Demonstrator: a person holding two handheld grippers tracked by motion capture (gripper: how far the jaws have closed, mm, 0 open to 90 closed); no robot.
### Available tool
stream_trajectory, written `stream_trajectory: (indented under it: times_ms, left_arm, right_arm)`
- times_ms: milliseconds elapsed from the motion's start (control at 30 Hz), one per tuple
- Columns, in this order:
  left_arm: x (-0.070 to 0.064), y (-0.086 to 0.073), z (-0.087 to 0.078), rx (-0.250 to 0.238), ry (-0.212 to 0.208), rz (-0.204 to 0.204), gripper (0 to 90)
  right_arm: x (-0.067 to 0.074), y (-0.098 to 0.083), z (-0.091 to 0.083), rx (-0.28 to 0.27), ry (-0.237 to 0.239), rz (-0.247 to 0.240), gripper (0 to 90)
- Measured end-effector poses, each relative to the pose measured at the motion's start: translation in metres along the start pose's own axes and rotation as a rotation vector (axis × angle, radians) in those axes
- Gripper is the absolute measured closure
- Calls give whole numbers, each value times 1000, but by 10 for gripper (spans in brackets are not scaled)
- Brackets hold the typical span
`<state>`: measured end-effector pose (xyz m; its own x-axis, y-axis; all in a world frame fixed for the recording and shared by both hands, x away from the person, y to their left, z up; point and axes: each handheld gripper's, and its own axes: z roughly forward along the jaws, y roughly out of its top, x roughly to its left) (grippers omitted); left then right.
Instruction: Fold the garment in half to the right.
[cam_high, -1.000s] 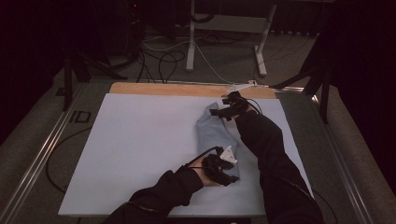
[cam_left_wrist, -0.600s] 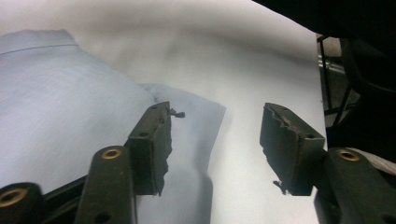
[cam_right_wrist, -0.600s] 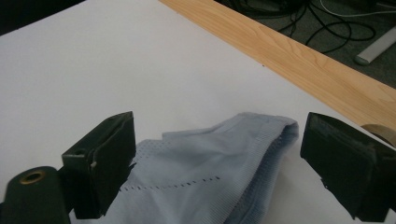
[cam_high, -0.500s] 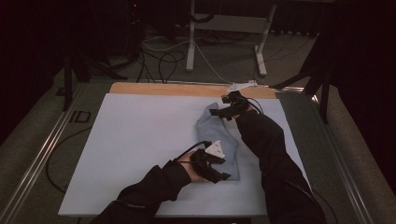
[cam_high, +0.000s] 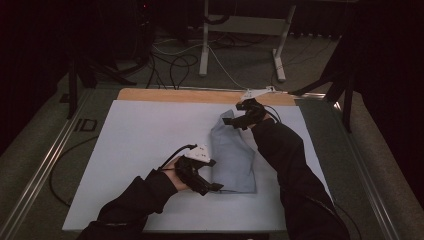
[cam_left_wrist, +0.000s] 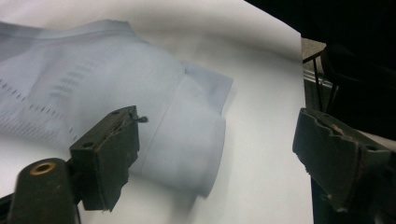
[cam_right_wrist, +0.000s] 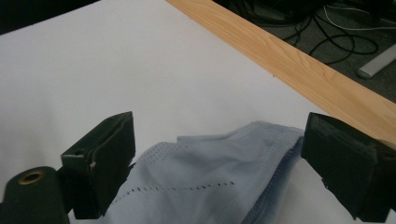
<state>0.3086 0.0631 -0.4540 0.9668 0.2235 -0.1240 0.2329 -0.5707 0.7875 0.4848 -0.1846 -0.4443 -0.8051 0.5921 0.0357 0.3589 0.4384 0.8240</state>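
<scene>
Folded blue garment (cam_high: 232, 157) lies between both wide-apart tools, left tool (cam_high: 212, 186) near, right tool (cam_high: 229, 122) far.

White sheet (cam_high: 145, 150) on wood tabletop (cam_high: 175, 95); cables (cam_high: 170, 65) & metal stand legs (cam_high: 204, 45) on floor behind.

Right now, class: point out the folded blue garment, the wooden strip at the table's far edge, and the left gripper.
folded blue garment (cam_high: 234, 155), high view, middle of its top layer.
wooden strip (cam_high: 175, 95), high view, bare part left of centre.
left gripper (cam_high: 212, 187), high view, between its jaw tips.
</scene>
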Motion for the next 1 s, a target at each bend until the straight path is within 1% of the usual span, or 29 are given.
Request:
stream_trajectory:
  times_ms: [67, 100, 133, 267, 333, 433, 500, 567, 633, 667, 700, 833, 867, 900, 967, 1000]
  left_arm:
    - [1, -3, -3, -3, 2, -1, 119]
    - [2, -9, -8, 4, 16, -6, 119]
    - [2, -11, -10, 0, 22, -7, 73]
    - [3, -22, -19, 5, 23, -5, 20]
    - [4, -28, -23, 3, 34, -9, 6]
    - [6, -37, -30, -13, 51, -24, 5]
    - [7, -44, -33, -11, 60, -37, 4]
    - [7, -50, -37, -5, 60, -37, 4]
    - [7, -57, -41, -5, 66, -46, 3]
    - [8, -60, -42, -6, 65, -51, 3]
    - [7, -63, -43, -3, 72, -56, 3]
    - [8, -79, -47, -12, 93, -81, 3]
    - [8, -79, -47, -12, 93, -81, 3]
    - [8, -87, -50, -12, 107, -91, 3]
    - [9, -95, -53, -20, 129, -109, 3]
    - [9, -99, -55, -29, 131, -121, 4]
  right_arm:
    - [1, 0, 0, 9, -6, -4, 101]
    - [1, 1, 0, 8, -11, -8, 101]
    - [2, 1, 0, 8, -5, -2, 101]
    - [2, 0, 0, 11, -3, 5, 101]
    - [3, 0, 1, 2, 5, -4, 104]
    - [4, 0, 1, -2, 4, -24, 114]
    - [4, -1, 2, -2, 6, -16, 116]
    - [4, -1, 2, 5, -1, -26, 116]
    - [4, -1, 2, -3, 3, -18, 116]
    - [4, -2, 3, 1, 0, -14, 116]
    - [3, -2, 3, 6, -1, -7, 113]
    - [3, -3, 4, 2, 2, 37, 96]
    - [3, -3, 4, 2, 2, 37, 96]
    - [3, -4, 5, 5, -8, 44, 96]
    - [1, -5, 7, 4, -18, 56, 96]
    - [1, -5, 8, 10, -19, 62, 96]
